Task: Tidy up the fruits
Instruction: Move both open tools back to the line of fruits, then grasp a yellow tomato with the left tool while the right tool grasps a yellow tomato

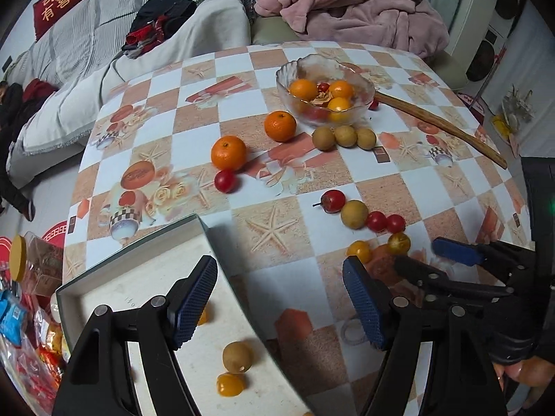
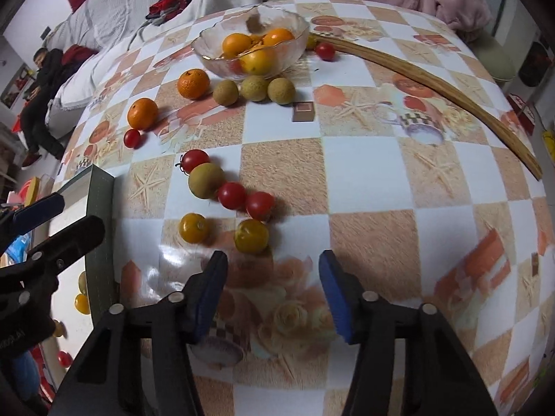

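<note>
Orange tangerines (image 1: 229, 153), red cherry tomatoes (image 2: 231, 195), tan-and-white checkered tablecloth (image 2: 381, 159) with starfish.

My jaws wear knurled blue rubbery pads (image 1: 194, 303). The surface's (image 2: 364, 173) covering is glossy, reflecting light. The bowl (image 1: 324, 86) is clear, rippled glass; the stick (image 2: 433, 86) is matt wood; the blanket (image 1: 357, 0) looks fleecy.

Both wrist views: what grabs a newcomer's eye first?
The fruit scattered over the checkered table: two oranges and a curved row of cherry tomatoes lie loose in front of the glass bowl, which already holds fruit. At the table's left edge sits a white tray with a few small fruits, and both grippers, left and right, hang open and empty.
</note>
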Tool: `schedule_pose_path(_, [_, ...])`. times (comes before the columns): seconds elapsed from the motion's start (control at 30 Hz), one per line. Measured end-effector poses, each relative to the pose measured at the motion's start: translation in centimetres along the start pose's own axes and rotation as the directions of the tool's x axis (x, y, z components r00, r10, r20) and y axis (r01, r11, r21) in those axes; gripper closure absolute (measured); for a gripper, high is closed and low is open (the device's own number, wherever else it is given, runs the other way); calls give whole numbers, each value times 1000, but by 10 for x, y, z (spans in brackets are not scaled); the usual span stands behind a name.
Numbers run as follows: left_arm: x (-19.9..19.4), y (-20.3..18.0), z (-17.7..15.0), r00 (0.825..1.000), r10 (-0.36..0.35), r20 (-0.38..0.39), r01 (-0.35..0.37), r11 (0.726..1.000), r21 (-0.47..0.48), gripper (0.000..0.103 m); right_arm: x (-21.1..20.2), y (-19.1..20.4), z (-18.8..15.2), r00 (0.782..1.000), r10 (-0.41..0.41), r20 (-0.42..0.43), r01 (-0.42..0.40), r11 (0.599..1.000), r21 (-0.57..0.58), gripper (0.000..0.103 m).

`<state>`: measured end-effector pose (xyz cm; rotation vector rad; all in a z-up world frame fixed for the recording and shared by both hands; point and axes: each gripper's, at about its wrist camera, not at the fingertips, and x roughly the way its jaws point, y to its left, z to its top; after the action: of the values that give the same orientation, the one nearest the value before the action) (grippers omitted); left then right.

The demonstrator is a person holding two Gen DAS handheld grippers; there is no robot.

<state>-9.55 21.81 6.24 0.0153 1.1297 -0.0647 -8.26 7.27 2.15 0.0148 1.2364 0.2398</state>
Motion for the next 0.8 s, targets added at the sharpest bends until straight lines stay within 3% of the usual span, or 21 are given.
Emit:
schedule_pose_path(0.2, [11,-3,1,999,22,-28,-22,1000,1,27,9,5,4,1000,18,21,-17,999,-50,51])
schedule_pose_path(0.37, [19,-12,2,999,24,-45,-24,1000,2,27,9,4,9,999,41,32,-39,997,-68,69])
schedule_pose_path(0.47, [24,-19,3,998,25,-51,-24,1000,11,27,4,5,9,998,40,47,-35,995,-98,73])
schedule_pose_path(0.8, [47,-38,2,995,-7,-96,12,999,51,27,-10,-23,9,995,67,76,-63,996,-59,73])
